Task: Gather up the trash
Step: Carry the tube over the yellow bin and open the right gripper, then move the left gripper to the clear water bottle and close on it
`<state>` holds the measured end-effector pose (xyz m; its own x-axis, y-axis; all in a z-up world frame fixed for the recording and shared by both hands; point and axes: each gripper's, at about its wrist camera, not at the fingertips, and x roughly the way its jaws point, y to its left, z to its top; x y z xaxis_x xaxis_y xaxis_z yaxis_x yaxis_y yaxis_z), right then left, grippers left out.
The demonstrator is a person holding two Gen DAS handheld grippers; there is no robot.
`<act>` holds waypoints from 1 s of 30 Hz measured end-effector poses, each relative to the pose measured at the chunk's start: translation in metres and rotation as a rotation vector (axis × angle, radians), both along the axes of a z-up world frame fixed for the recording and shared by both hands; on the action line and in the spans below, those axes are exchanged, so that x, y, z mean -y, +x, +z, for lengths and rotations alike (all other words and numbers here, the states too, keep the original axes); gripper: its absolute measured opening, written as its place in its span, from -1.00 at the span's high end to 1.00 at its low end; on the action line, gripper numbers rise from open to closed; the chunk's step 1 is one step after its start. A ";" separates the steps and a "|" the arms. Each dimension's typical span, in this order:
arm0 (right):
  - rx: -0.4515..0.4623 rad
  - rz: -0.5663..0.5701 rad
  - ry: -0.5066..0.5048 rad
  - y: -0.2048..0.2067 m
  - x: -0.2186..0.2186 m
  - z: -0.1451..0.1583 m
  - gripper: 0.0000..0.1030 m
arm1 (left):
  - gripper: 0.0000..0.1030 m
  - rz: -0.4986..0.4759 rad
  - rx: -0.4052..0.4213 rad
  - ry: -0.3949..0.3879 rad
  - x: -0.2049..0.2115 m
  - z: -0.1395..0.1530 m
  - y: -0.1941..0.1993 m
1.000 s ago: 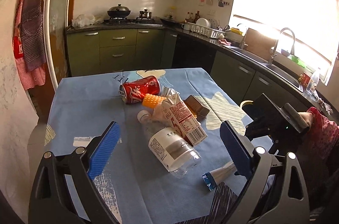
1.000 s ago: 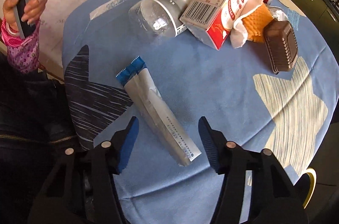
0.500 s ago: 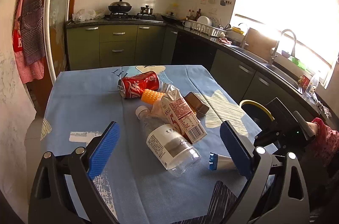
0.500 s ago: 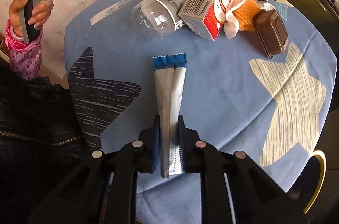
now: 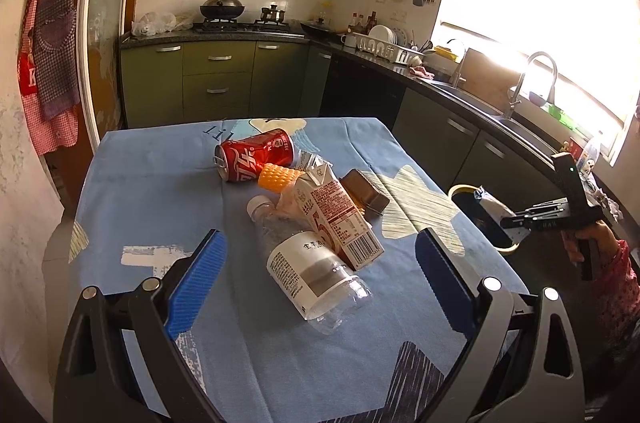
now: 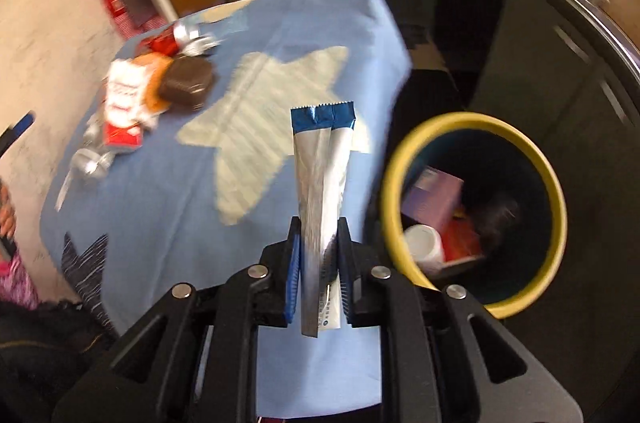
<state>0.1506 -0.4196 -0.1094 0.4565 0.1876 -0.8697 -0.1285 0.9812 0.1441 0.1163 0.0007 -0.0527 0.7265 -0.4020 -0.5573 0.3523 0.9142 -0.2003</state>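
My right gripper [image 6: 320,223] pinches a silver wrapper [image 6: 322,175] with a blue end. Its jaws are opening slightly while the pads still press the wrapper. It hangs past the table's right edge, beside a yellow-rimmed bin [image 6: 472,121]. The left wrist view shows that right gripper [image 5: 516,221] and wrapper [image 5: 490,203] over the bin [image 5: 460,188]. My left gripper [image 5: 320,239] is open above the blue tablecloth [image 5: 160,191], just in front of a clear bottle [image 5: 316,271] and a milk carton [image 5: 336,219].
A red can [image 5: 256,155], an orange foam sleeve [image 5: 276,177] and a brown box [image 5: 366,189] lie behind the carton. The bin holds a purple box [image 6: 432,199] and a white lid [image 6: 424,243]. Green cabinets and a counter with a sink run along the right.
The right gripper closed on the wrapper, lifted it off the table and swung right to the bin, rolling as it went. The left gripper stayed put and open.
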 end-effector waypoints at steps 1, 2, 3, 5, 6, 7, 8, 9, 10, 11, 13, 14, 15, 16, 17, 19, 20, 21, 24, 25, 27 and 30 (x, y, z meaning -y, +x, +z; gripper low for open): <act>-0.015 -0.065 -0.012 0.005 0.017 -0.004 0.67 | -0.83 0.000 -0.002 0.001 0.000 0.000 0.001; -0.026 -0.120 -0.023 0.010 0.033 -0.007 0.66 | -0.83 -0.001 -0.005 0.001 0.001 0.000 0.001; -0.040 -0.167 -0.026 0.016 0.047 -0.011 0.65 | -0.83 -0.003 -0.005 0.001 0.002 0.000 0.001; -0.047 -0.247 -0.048 0.020 0.073 -0.017 0.60 | -0.83 -0.004 -0.002 0.005 0.004 0.001 0.001; -0.048 -0.288 -0.059 0.023 0.083 -0.021 0.57 | -0.83 -0.004 -0.002 0.006 0.005 0.001 0.001; -0.048 -0.337 -0.078 0.027 0.094 -0.025 0.34 | -0.84 -0.005 -0.002 0.006 0.005 0.001 0.001; -0.039 -0.392 -0.112 0.028 0.103 -0.027 0.03 | -0.85 -0.004 -0.004 0.007 0.005 0.001 0.001; -0.017 -0.436 -0.151 0.026 0.108 -0.028 -0.07 | -0.85 -0.004 -0.008 0.008 0.006 0.000 0.002; -0.004 -0.455 -0.168 0.022 0.110 -0.028 -0.07 | -0.85 -0.004 -0.010 0.009 0.006 -0.001 0.002; 0.004 -0.467 -0.153 0.019 0.112 -0.027 -0.07 | -0.85 -0.004 -0.013 0.010 0.006 -0.002 0.003; 0.025 -0.473 -0.085 0.008 0.112 -0.027 -0.08 | -0.85 -0.002 -0.022 0.013 0.007 -0.004 0.005; 0.038 -0.471 -0.068 0.001 0.108 -0.026 -0.08 | -0.86 0.000 -0.025 0.014 0.007 -0.005 0.006; 0.055 -0.469 -0.058 -0.008 0.103 -0.026 -0.11 | -0.86 0.002 -0.027 0.013 0.007 -0.005 0.008; 0.068 -0.466 -0.051 -0.015 0.099 -0.025 -0.13 | -0.89 0.005 -0.031 0.011 0.007 -0.007 0.009; 0.081 -0.462 -0.041 -0.023 0.094 -0.026 -0.15 | -0.91 0.008 -0.036 0.010 0.007 -0.008 0.011; 0.098 -0.456 -0.008 -0.034 0.084 -0.030 -0.16 | -0.91 0.023 -0.063 0.004 0.007 -0.012 0.016; 0.102 -0.452 0.011 -0.040 0.079 -0.032 -0.17 | -0.91 0.030 -0.080 -0.004 0.006 -0.014 0.019; 0.105 -0.448 0.034 -0.047 0.076 -0.035 -0.18 | -0.91 0.036 -0.095 -0.010 0.006 -0.016 0.021; 0.111 -0.436 0.079 -0.055 0.059 -0.039 -0.20 | -0.91 0.062 -0.164 -0.032 0.005 -0.025 0.033; 0.114 -0.433 0.079 -0.057 0.056 -0.040 -0.21 | -0.91 0.064 -0.183 -0.042 0.006 -0.029 0.038; 0.128 -0.430 0.076 -0.060 0.049 -0.042 -0.21 | -0.91 0.078 -0.227 -0.060 0.006 -0.038 0.046; 0.153 -0.420 0.104 -0.061 0.043 -0.039 -0.24 | -0.91 0.084 -0.305 -0.107 0.008 -0.054 0.059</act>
